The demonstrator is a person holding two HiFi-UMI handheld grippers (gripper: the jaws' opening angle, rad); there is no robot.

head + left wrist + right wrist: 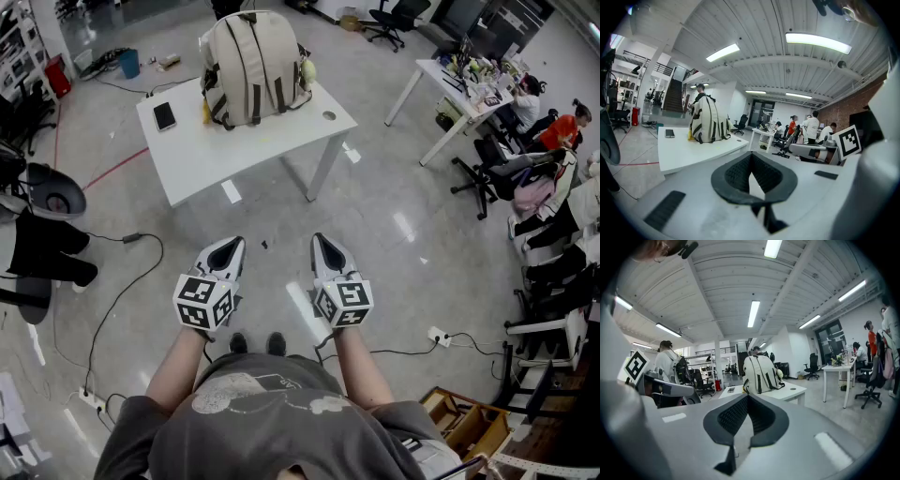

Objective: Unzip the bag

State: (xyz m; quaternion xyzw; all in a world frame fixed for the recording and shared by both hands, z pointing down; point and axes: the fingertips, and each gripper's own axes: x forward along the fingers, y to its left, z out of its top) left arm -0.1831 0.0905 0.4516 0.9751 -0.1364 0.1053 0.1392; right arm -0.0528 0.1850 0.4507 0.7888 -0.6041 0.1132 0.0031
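Note:
A cream backpack [253, 66] with dark straps stands upright on a white table [244, 141] well ahead of me. It appears small in the left gripper view [708, 125] and in the right gripper view [760, 373]. My left gripper [232, 244] and right gripper [320, 240] hang side by side over the floor, well short of the table and pointing toward it. The jaws of the left gripper [751, 157] meet at the tips with nothing between them. The right gripper [748, 397] is shut and empty too.
A phone [164, 115] lies on the table left of the bag, and a yellow item [205, 111] sits at the bag's base. Cables [122, 291] trail over the floor at left. A second desk [450, 89] with seated people and office chairs [487, 173] stands at right.

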